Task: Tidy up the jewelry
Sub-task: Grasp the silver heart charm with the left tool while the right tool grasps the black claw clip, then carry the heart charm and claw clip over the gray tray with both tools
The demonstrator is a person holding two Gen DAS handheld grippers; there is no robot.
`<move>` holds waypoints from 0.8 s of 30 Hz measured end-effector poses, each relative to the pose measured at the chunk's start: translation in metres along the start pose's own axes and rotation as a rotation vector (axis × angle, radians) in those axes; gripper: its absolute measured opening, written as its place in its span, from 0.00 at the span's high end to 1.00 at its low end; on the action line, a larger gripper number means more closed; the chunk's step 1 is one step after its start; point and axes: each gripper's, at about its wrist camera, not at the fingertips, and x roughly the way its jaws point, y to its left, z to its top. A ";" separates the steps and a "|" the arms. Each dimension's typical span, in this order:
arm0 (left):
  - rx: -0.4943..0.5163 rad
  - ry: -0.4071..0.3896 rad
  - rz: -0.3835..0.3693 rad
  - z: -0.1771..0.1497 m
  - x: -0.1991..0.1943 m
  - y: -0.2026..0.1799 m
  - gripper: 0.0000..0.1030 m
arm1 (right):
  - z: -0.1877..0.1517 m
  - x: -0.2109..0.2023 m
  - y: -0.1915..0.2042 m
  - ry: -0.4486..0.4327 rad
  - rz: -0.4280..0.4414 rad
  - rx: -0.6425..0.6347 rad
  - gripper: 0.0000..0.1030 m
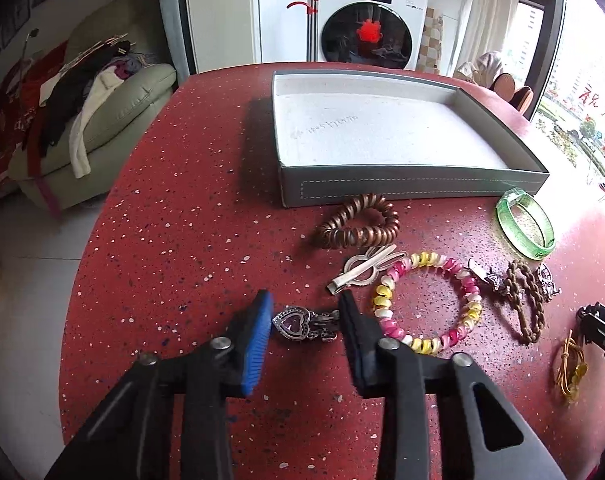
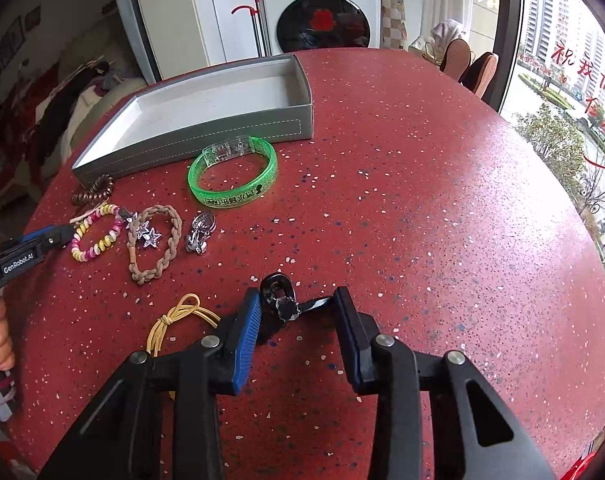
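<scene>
The left tool (image 1: 305,322) is seen spread around a heart-shaped silver clip (image 1: 302,323) lying on the red counter (image 1: 182,240), its pads at either end but not clamped. The right tool (image 2: 298,304) is likewise parted around a black clip (image 2: 280,294). Beyond are spread a pink-and-yellow coil bracelet (image 1: 430,300), a green bangle (image 2: 233,178) and the empty grey tray (image 1: 402,186).
</scene>
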 end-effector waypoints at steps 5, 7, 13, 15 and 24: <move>-0.018 -0.003 -0.044 0.000 -0.006 0.009 0.51 | 0.004 -0.006 -0.006 -0.019 0.041 0.032 0.61; -0.038 -0.006 -0.059 0.002 -0.011 0.014 0.51 | 0.009 -0.010 -0.007 -0.031 0.054 0.038 0.61; -0.047 -0.031 -0.089 0.008 -0.026 0.017 0.51 | 0.032 -0.016 -0.003 -0.053 0.111 0.041 0.61; -0.042 -0.040 -0.099 0.013 -0.032 0.014 0.51 | 0.043 -0.015 0.000 -0.059 0.125 0.028 0.61; -0.026 -0.077 -0.135 0.067 -0.039 0.003 0.51 | 0.113 -0.004 0.020 -0.095 0.190 -0.033 0.61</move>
